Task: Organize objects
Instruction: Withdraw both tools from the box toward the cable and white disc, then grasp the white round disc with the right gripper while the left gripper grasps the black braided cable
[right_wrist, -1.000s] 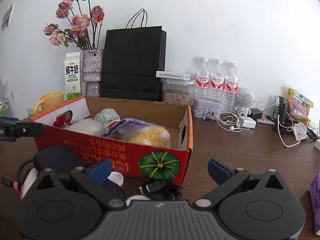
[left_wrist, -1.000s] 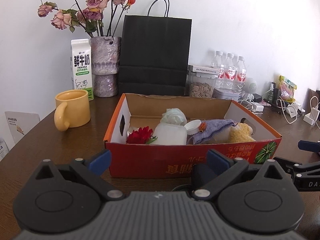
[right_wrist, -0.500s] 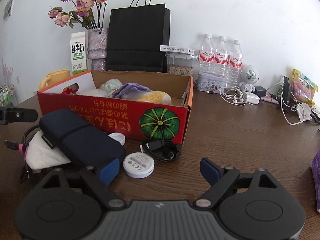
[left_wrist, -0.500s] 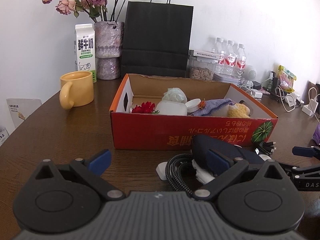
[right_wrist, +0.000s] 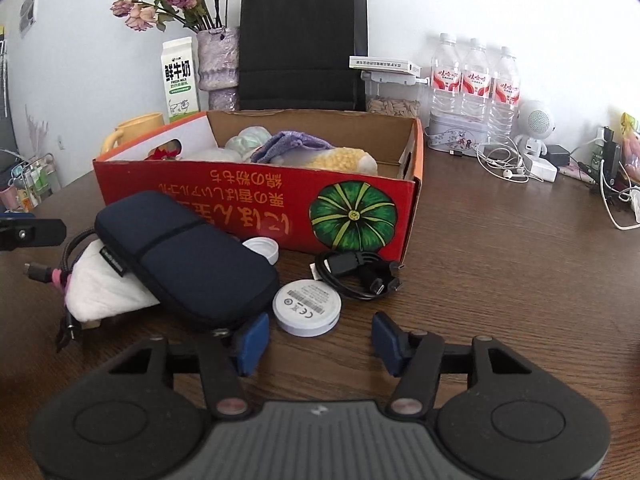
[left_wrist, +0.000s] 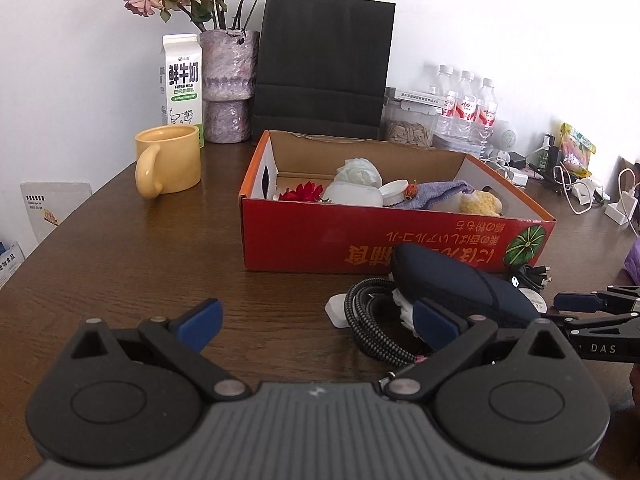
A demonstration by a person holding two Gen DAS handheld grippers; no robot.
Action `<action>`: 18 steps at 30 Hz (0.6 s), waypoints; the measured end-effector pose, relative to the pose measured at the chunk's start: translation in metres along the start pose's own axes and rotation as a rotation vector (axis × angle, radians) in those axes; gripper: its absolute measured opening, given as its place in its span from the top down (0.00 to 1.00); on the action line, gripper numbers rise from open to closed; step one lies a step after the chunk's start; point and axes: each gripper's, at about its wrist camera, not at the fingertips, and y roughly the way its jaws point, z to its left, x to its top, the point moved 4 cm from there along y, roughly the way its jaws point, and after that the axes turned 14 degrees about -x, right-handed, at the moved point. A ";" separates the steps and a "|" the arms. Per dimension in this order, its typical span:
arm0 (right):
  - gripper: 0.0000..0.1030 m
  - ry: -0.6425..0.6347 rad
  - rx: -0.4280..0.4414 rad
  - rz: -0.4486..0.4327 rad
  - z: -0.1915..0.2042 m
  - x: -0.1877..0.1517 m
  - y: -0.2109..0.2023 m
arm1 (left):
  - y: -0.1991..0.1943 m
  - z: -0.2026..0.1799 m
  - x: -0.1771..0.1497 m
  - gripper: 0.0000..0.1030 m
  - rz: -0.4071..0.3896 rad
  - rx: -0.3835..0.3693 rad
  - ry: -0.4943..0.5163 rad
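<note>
The right gripper point(right_wrist: 316, 338) has just been narrowing its jaws, nothing between them yet — the white puck point(right_wrist: 307, 307) lies just ahead, beside the red box point(right_wrist: 256, 204). Left gripper point(left_wrist: 316, 318) hangs released. Next, I'd judge — reach forward, then squeeze.

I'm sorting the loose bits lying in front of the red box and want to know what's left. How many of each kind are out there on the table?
Navy zip pouch: 1
White round puck: 1
White cap: 1
Black cable bundle: 1
Braided cable: 1
White cloth: 1
Total: 6
</note>
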 end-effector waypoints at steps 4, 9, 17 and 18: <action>0.46 -0.006 0.007 0.000 0.000 0.002 0.003 | -0.004 -0.001 -0.001 0.00 0.000 0.005 0.000; 0.46 -0.019 0.018 -0.001 0.000 0.004 0.006 | -0.007 -0.003 -0.001 0.00 0.002 0.010 -0.003; 0.65 -0.038 0.049 -0.014 0.002 0.005 0.004 | -0.008 -0.008 -0.003 0.00 0.017 0.021 0.000; 0.66 -0.042 0.051 -0.016 0.003 0.005 0.003 | -0.008 -0.009 -0.004 0.00 0.019 0.021 -0.001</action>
